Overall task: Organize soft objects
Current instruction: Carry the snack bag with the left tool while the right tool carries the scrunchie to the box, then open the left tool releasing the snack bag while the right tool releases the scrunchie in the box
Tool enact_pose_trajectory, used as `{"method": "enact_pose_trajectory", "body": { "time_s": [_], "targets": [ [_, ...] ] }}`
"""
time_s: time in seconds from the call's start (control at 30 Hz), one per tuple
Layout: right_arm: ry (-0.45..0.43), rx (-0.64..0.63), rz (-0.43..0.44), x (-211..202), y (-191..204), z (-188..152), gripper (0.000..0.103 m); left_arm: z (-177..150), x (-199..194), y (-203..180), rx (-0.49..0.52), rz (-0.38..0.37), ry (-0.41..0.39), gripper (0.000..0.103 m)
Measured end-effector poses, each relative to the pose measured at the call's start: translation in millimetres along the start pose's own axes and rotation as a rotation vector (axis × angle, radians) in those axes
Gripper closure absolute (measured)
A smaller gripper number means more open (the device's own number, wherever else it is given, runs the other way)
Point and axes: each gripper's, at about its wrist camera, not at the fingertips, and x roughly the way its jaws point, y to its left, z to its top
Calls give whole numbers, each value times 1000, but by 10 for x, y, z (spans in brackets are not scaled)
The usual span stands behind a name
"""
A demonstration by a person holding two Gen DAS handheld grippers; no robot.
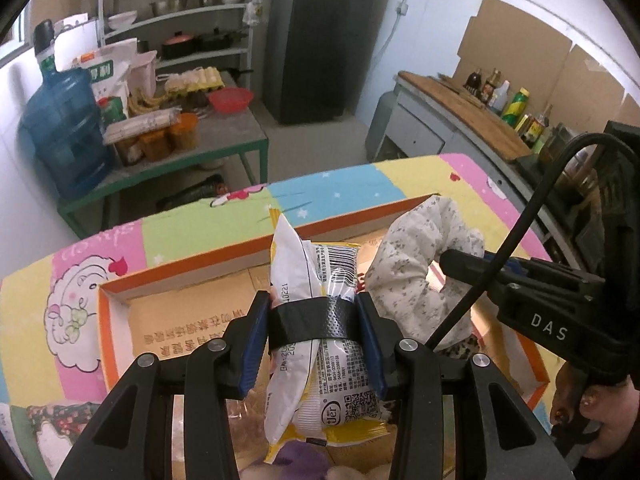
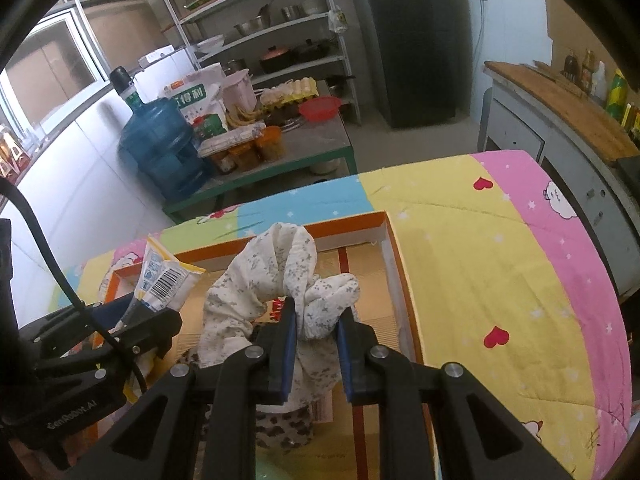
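Note:
My left gripper is shut on a white and yellow snack packet bound with a black band, held above a shallow orange-rimmed cardboard box. The packet also shows at the left of the right wrist view. My right gripper is shut on a white floral cloth, bunched up over the same box. The cloth hangs just right of the packet in the left wrist view, where the right gripper's black body is beside it.
The box lies on a patchwork cartoon bedsheet. A leopard-print soft item lies under the cloth and a purple soft thing sits at the near edge. Behind are a green-framed table with a water jug, shelves and a counter.

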Motion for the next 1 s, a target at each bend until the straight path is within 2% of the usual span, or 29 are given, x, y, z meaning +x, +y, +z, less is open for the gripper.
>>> {"method": "enact_pose_trajectory", "body": {
  "time_s": [0.4,0.63,0.8,1.0],
  "targets": [
    [16,14,-4,119,-50,21,83,-34,269,21,-10,-13,68,59],
    [26,16,6,154,-70,-6,74,-61,343,73,-23,-27,82,59],
    [24,34,14,152,-99,-12,71,-62,292,67,-35,-37,55,46],
    [5,43,17,86,-118,-3,71,-51,213,75,-46,-41,31,43]
  ]
}}
